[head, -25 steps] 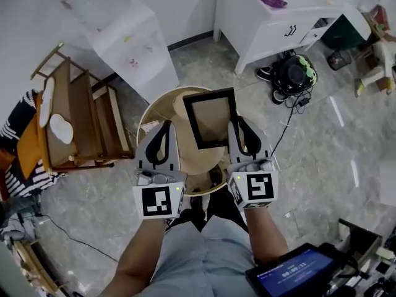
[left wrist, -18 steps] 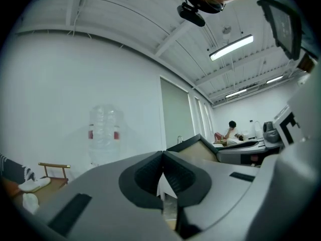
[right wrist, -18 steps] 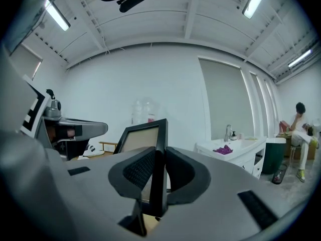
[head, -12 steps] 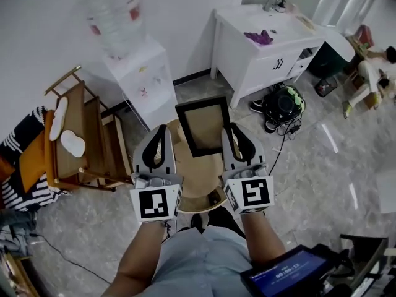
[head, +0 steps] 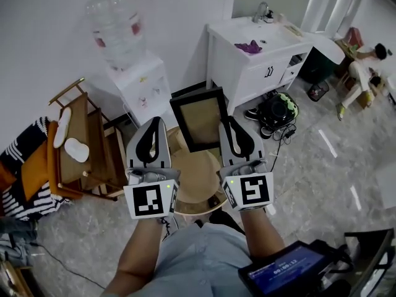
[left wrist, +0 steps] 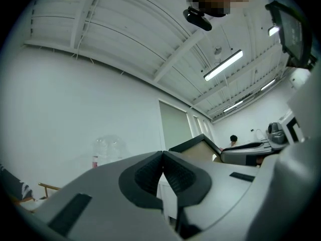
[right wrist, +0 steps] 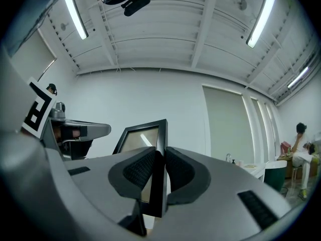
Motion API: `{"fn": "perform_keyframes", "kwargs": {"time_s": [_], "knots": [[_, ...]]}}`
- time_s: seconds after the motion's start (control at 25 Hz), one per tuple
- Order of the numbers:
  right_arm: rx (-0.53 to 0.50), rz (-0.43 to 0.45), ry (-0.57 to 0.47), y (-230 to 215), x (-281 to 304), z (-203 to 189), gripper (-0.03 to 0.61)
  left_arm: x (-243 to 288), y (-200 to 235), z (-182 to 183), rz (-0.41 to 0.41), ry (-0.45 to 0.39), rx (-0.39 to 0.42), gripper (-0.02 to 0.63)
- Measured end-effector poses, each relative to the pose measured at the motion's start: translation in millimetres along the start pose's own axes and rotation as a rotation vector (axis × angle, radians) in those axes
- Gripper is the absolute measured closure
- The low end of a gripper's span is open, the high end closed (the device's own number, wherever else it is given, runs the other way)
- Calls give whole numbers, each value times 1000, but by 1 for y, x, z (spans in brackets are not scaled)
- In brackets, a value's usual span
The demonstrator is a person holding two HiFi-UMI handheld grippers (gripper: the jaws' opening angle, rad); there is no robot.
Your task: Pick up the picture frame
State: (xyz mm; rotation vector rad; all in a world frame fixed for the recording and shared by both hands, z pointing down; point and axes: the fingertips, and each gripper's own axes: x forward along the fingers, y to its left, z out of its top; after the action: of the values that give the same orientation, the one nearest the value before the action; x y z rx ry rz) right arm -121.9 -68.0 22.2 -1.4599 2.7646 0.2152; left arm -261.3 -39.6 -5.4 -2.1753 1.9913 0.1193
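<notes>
The black picture frame (head: 199, 119) is held upright in the air above a round wooden table (head: 197, 179). My right gripper (head: 230, 124) is shut on the frame's right edge. In the right gripper view the frame (right wrist: 146, 143) stands edge-on, and my right gripper (right wrist: 160, 168) presses it from both sides. My left gripper (head: 153, 126) hangs to the left of the frame, a little apart from it. The left gripper view shows my left gripper (left wrist: 163, 170) shut with nothing in it, and the frame (left wrist: 199, 147) just beyond to the right.
A white water dispenser (head: 141, 86) with a clear bottle (head: 117, 22) stands behind the table. A white cabinet (head: 260, 57) is at the back right, with a dark bag (head: 278, 111) and cables below it. A wooden rack (head: 79, 146) stands at the left.
The frame has risen off the round table in my right gripper. Both grippers have moved up and away from me, and the left one has stayed beside the frame.
</notes>
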Motion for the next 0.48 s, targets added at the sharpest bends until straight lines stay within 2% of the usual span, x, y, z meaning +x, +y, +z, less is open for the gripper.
{"fn": "perform_keyframes", "kwargs": {"time_s": [0.48], "knots": [[-41, -8, -22, 3, -24, 14, 497, -14, -14, 22, -25, -46, 5, 603]]}}
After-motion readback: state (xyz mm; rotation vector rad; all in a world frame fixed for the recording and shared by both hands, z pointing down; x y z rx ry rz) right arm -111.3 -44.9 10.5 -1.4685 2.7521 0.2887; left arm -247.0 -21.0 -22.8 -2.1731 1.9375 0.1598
